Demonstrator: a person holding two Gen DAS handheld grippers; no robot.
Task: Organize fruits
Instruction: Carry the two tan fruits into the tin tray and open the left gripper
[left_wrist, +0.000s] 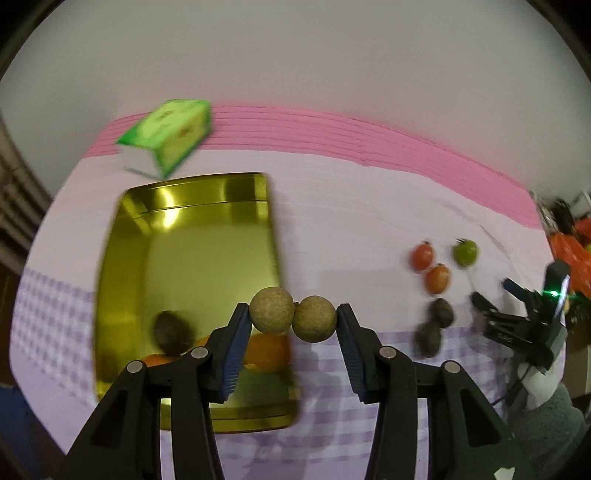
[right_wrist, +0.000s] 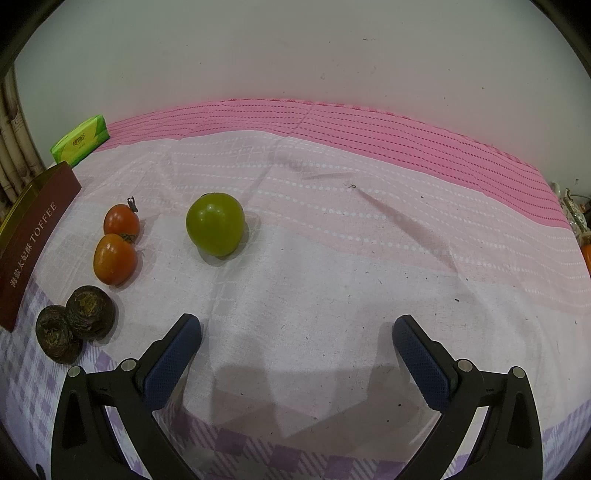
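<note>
Left wrist view: left gripper (left_wrist: 293, 320) pinches two joined tan round fruits (left_wrist: 292, 319), held over the right edge of the gold tin (left_wrist: 122, 258).
Right wrist view: right gripper (right_wrist: 297, 328) jaws spread, empty; green fruit (right_wrist: 215, 223), two orange-red fruits (right_wrist: 117, 242) and two dark fruits (right_wrist: 74, 325) lie on the cloth (right_wrist: 332, 277).

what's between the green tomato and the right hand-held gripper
Nothing: bare cloth lies between the green tomato and the open right hand-held gripper, in the right wrist view.

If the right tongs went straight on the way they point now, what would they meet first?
Probably only the tablecloth. The right tongs stand open and empty; the green fruit lies ahead, left of their line. Depth is hard to judge.
</note>
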